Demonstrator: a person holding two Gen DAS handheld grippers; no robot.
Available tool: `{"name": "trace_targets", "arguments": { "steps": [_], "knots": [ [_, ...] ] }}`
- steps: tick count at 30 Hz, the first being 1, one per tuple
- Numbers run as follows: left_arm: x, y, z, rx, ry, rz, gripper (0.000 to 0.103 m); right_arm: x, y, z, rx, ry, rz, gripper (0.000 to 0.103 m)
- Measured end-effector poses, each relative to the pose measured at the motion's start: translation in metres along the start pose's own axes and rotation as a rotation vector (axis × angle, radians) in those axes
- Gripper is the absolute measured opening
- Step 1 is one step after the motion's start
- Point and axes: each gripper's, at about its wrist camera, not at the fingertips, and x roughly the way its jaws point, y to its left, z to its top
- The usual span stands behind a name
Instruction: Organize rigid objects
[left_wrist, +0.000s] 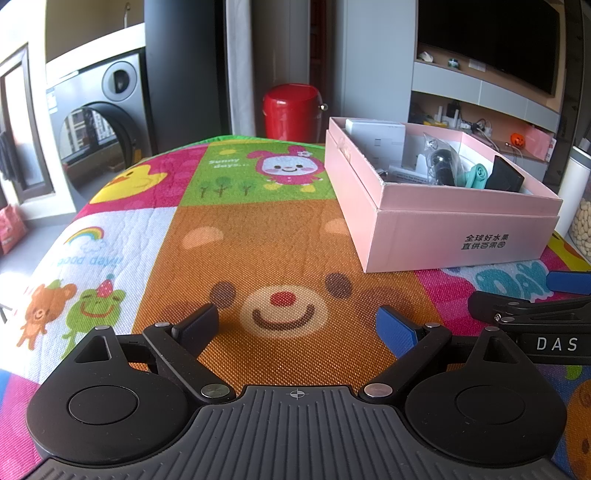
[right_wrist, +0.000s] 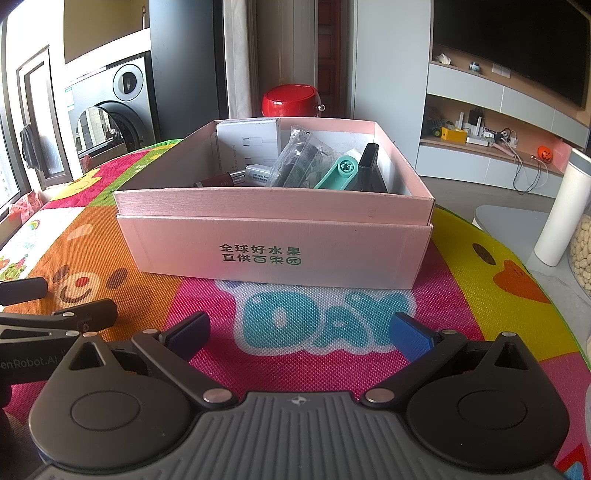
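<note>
A pink cardboard box (right_wrist: 273, 254) (left_wrist: 454, 240) stands on the cartoon-print mat (right_wrist: 325, 369) (left_wrist: 258, 251). Inside it lie a white carton (right_wrist: 247, 142) (left_wrist: 375, 134), a clear bag with a black part (right_wrist: 299, 158) (left_wrist: 441, 160), a teal plastic piece (right_wrist: 338, 171) (left_wrist: 476, 175), a black block (right_wrist: 367, 166) (left_wrist: 504, 175) and a dark red item (right_wrist: 216, 181). My right gripper (right_wrist: 299, 334) hovers open, low over the mat just in front of the box. My left gripper (left_wrist: 299, 328) is open over the bear face, left of the box. Neither holds anything.
A red round bin (left_wrist: 291, 110) (right_wrist: 290, 101) stands beyond the table. A white canister (right_wrist: 561, 210) and a jar of pale nuts (right_wrist: 581, 254) sit at the right edge. A washing machine (left_wrist: 99, 107) is at the back left, a TV shelf (right_wrist: 495, 122) at the back right.
</note>
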Motion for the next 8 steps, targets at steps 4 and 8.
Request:
{"name": "trace_targets", "arguments": {
  "steps": [4,8],
  "knots": [
    [0.0,0.0003,0.0002,0.0,0.0,0.0,0.096,0.0001,0.0001,0.0,0.0,0.0,0.0,0.103],
    [-0.0004,-0.0003,0.0005,0.002,0.001,0.002,0.096,0.0003,0.0002,0.0001,0.0,0.0,0.0,0.103]
  ]
}}
